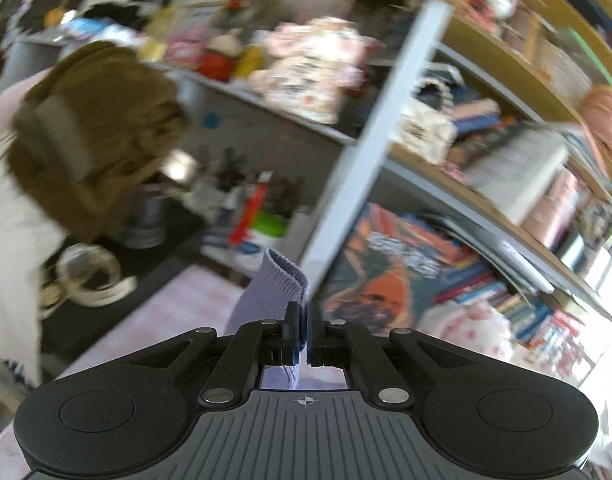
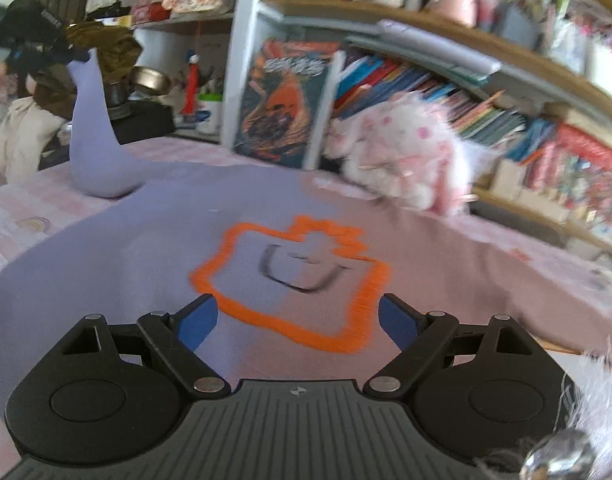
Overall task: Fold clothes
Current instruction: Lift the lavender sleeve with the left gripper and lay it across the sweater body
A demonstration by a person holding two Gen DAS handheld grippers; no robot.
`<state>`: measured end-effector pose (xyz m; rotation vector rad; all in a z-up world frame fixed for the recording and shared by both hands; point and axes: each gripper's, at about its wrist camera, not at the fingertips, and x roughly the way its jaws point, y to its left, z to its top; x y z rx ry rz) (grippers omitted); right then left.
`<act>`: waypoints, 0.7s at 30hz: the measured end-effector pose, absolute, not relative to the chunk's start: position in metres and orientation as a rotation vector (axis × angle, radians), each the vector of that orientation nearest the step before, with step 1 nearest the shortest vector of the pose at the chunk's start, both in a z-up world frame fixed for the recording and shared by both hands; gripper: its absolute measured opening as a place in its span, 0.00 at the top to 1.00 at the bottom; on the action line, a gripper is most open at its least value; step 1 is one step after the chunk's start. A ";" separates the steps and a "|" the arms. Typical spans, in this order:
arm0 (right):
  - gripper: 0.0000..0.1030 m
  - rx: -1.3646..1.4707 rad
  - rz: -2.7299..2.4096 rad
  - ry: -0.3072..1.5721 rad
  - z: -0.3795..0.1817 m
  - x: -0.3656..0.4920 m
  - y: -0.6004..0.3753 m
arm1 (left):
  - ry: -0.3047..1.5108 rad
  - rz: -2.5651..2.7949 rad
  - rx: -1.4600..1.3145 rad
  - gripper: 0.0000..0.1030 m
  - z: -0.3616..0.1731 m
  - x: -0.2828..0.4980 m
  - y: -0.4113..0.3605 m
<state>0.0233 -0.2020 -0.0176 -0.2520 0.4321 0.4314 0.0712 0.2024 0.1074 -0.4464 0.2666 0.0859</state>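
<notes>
A: Left wrist view, quick. What was the left gripper (image 1: 305, 334) doing?

B: Pressed together on a ribbed cuff (image 1: 277, 292) of the lilac sweatshirt (image 1: 266, 300). The cuff stuck up past the fingertips and the cloth ran down under the gripper. It was raised above the pink counter (image 1: 174, 304); blurry shelves (image 1: 486, 184) behind.

A: Right wrist view?

B: Right gripper (image 2: 298, 318) spread wide, nothing between the blue pads (image 2: 198, 320). It sat low over the sweatshirt (image 2: 118, 252) body, which lay flat on the counter (image 2: 30, 204) with its orange print (image 2: 294, 280) straight ahead.

A: And the key relation?

B: The sleeve (image 2: 91, 136) rose up at far left to the left gripper (image 2: 46, 46), well apart from the right one. The left one alone had hold of it. My guess: the sleeve would be carried inward over the body.
</notes>
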 end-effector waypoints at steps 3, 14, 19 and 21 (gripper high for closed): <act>0.15 -0.226 0.386 0.430 -0.015 0.017 -0.228 | 0.267 0.042 -0.426 0.99 0.115 0.084 0.176; 0.16 -0.090 0.400 0.521 -0.028 0.002 -0.275 | 0.291 -0.089 -0.362 0.99 0.130 0.120 0.085; 0.16 -0.075 0.409 0.553 -0.036 0.000 -0.279 | 0.301 -0.137 -0.336 0.99 0.136 0.133 0.054; 0.15 -0.055 0.416 0.553 -0.035 -0.001 -0.282 | 0.304 -0.154 -0.329 0.99 0.138 0.136 0.045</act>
